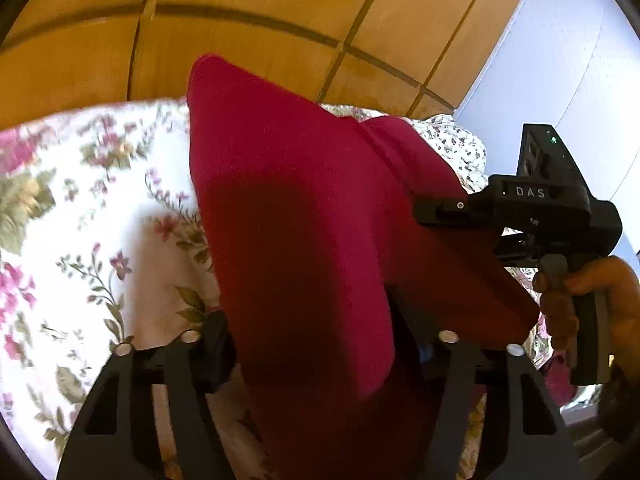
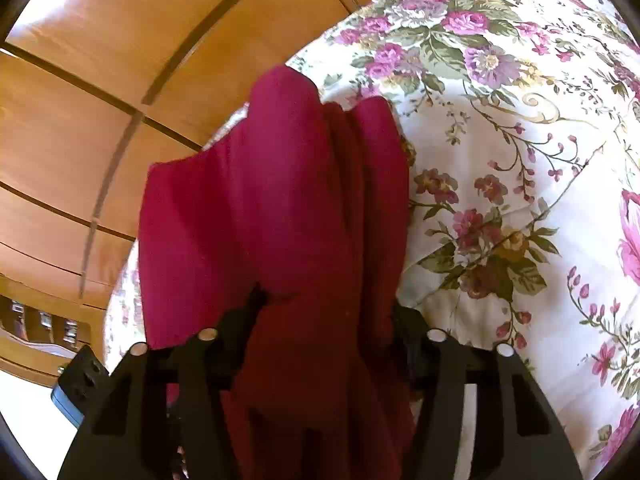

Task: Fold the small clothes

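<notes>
A dark red cloth hangs in the air above the flowered bedspread. My left gripper is shut on one edge of it; the cloth drapes over and hides the fingertips. My right gripper is shut on another edge of the same cloth, which falls in folds between its fingers. In the left wrist view the right gripper is at the right, its tip pinching the cloth, held by a hand.
The flowered bedspread covers the bed under both grippers. Wooden wardrobe doors stand behind the bed. A pale wall is at the right. A wooden shelf unit is low at the left.
</notes>
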Demonstrator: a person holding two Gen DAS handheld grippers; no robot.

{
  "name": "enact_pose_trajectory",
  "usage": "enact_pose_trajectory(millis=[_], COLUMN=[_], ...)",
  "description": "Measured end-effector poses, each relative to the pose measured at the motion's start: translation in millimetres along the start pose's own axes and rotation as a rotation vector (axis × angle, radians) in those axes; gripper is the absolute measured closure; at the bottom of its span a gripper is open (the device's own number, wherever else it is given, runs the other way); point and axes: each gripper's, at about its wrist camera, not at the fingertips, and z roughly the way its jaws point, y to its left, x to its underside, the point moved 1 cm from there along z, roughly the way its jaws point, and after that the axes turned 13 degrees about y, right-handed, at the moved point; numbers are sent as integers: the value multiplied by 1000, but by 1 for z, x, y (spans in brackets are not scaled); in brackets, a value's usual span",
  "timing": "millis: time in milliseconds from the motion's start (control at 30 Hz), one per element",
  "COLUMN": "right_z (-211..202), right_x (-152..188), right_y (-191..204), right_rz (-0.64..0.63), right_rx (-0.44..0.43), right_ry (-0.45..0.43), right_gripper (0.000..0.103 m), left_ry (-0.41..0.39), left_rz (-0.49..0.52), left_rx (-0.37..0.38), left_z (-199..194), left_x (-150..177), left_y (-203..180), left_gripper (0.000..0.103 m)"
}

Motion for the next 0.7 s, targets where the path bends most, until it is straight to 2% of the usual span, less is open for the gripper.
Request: enact_pose_trajectory(millis=[67,233,367,533,700], right_z=[-6,-23,-42,-77,-115], right_x=[2,12,23,34,45], right_y=[3,8,7,3,-17], right_rz=[-6,-13,-8,-5,44], right_rx=[-19,-50,-62,-40,-9], right_ry=[-11,-31,-62,-144,-251], right_gripper=[53,54,54,54,54], left_ry=[-13,-41,-53,-75,-88], left_rz=[23,95,120,204,309], left_rx=[-10,-29,-11,4,25], left_z=[-7,-16,-21,-20,-7], left_x=[-1,-9,-16,-30,-47], left_y=[-8,-29,-40,-68,-104], left_gripper=[47,48,48,48,48])
